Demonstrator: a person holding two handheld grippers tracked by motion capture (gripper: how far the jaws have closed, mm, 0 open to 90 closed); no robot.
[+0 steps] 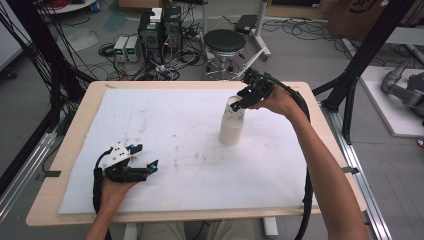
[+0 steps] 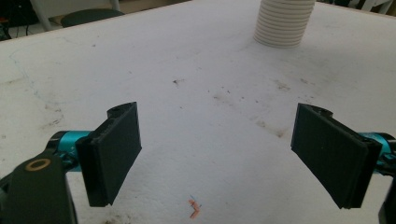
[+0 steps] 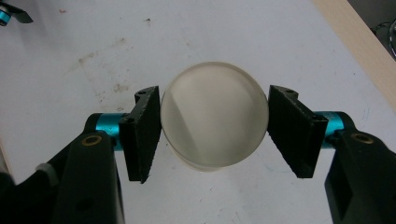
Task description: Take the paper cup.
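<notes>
A stack of white paper cups (image 1: 232, 127) stands upright on the white sheet (image 1: 175, 125), right of the table's middle. My right gripper (image 1: 239, 102) reaches down over the stack from the far right. In the right gripper view its two black pads (image 3: 144, 130) press on opposite sides of the top cup's round rim (image 3: 212, 133), so my right gripper (image 3: 215, 93) is shut on that cup. My left gripper (image 1: 146, 156) rests low at the near left, jaws wide apart. Nothing lies between the jaws of my left gripper (image 2: 217, 121), and the ribbed cup stack (image 2: 283, 23) stands far ahead.
The white sheet covers most of the wooden table (image 1: 65, 150) and carries faint brown stains (image 2: 275, 130). A small orange scrap (image 2: 194, 209) lies near my left jaws. Beyond the table's far edge stand a black stool (image 1: 225, 42) and cabled equipment (image 1: 160, 30).
</notes>
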